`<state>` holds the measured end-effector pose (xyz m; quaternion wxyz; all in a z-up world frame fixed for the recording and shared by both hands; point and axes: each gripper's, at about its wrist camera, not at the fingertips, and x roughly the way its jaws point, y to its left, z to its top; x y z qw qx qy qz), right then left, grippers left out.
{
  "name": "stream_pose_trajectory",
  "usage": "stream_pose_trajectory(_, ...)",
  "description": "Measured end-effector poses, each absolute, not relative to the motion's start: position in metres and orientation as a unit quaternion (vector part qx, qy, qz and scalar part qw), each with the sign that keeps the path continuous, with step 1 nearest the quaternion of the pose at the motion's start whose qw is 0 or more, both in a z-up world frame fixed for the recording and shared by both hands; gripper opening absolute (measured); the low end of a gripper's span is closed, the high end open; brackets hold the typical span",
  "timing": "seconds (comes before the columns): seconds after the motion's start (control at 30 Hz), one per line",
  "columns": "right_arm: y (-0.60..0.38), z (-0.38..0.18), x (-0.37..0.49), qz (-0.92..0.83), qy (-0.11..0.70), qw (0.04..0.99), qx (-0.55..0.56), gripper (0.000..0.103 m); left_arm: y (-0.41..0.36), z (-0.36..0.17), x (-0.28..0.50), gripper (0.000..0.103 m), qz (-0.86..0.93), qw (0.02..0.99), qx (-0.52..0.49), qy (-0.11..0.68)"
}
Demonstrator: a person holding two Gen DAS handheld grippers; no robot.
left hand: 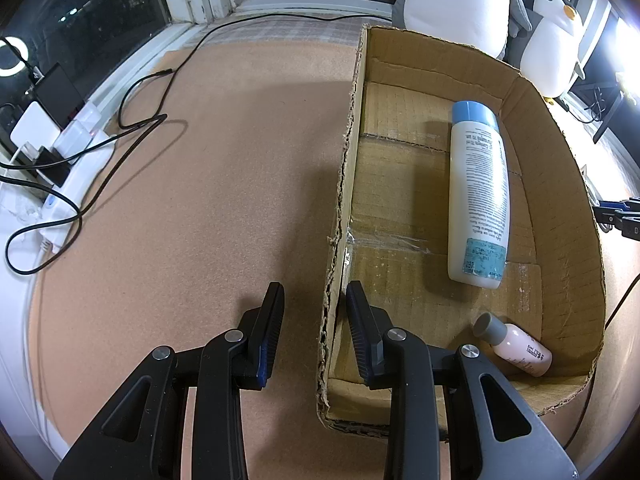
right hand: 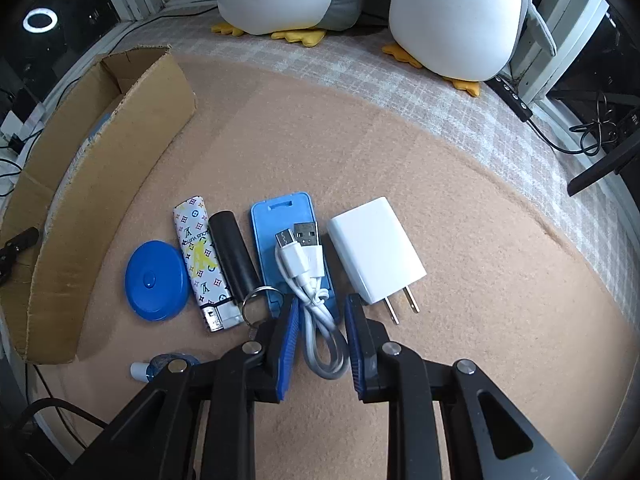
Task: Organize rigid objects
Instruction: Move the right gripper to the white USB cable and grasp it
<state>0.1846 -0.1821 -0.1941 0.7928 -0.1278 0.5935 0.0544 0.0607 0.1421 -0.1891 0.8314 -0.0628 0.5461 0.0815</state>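
A tan felt mat carries an open brown cardboard box, which serves as the reference point. Two white-and-grey plush penguins sit beyond the box's far side. The left tool points steeply down and straddles the torn rim of the box's left wall near its front corner. Its jaws stand slightly apart, one finger outside the box and one inside, and the outer pad is clear of the wall. A white plastic bottle with a light blue cap lies flat inside the box, along the right wall. The remaining items lie in a row outside the box, to its right. In order away from it they are a round blue plastic disc, a white patterned lighter, a black cylinder on a key ring, a blue plastic card holder and a white wall charger. A coiled white USB cable rests on the card holder. The right tool is closed on the cable's loop, pads against both sides. A small pink bottle with a grey cap lies in the box's front right corner.
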Motion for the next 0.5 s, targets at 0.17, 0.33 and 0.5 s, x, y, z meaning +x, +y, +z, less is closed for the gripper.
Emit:
stream_pose_trajectory(0.17, -0.18, -0.195, 0.187, 0.053, 0.591, 0.795, -0.127, 0.017, 0.142, -0.189, 0.061, 0.031, 0.082, 0.831, -0.063, 0.546)
stream_pose_trajectory(0.33, -0.186, -0.195, 0.185, 0.051, 0.587, 0.8, -0.112, 0.014, 0.142, -0.189, 0.061, 0.031, 0.082, 0.831, -0.063, 0.546)
stream_pose_trajectory(0.5, -0.186, -0.184, 0.176, 0.047, 0.575, 0.81, -0.101, 0.013, 0.142, -0.189, 0.061, 0.031, 0.082, 0.831, -0.062, 0.546)
